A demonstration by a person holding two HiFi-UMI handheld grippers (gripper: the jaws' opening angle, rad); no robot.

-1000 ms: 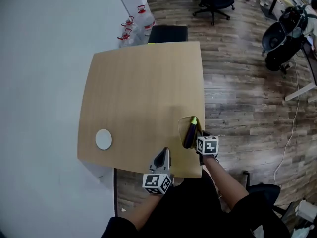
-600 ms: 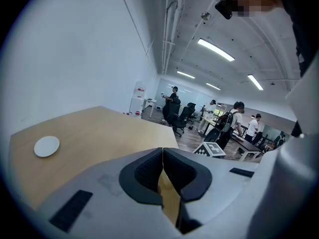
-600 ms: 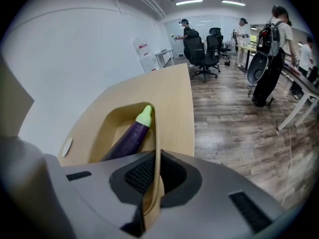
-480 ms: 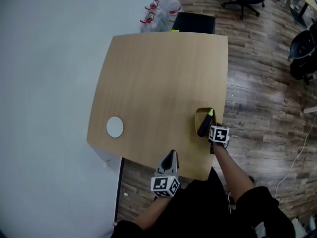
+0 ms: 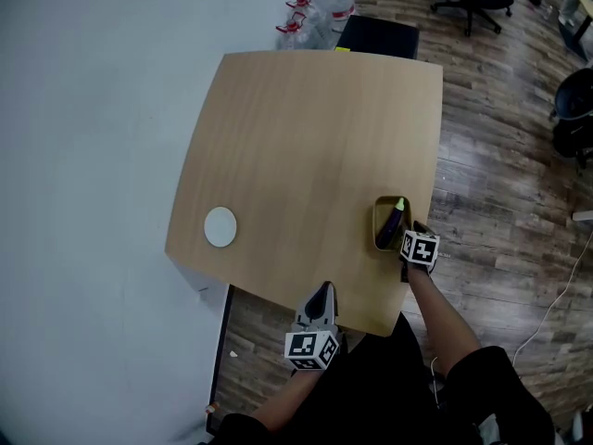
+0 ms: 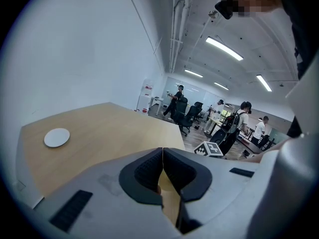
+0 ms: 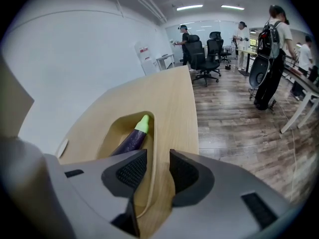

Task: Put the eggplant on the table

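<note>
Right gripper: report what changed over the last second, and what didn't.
The right gripper let go of the shallow wooden tray: its fingers are opening, the rim between them no longer clamped. Unchanged: purple eggplant in the tray, round white disc on the light wooden table, left gripper shut.

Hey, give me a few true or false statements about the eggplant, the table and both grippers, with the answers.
1. The eggplant lies in the wooden tray. True.
2. The left gripper is open. False: its jaws are together with nothing held.
3. A white disc sits on the table. True.
4. The right gripper grips the eggplant. False: its jaws are opening, with only the tray's rim between them.
</note>
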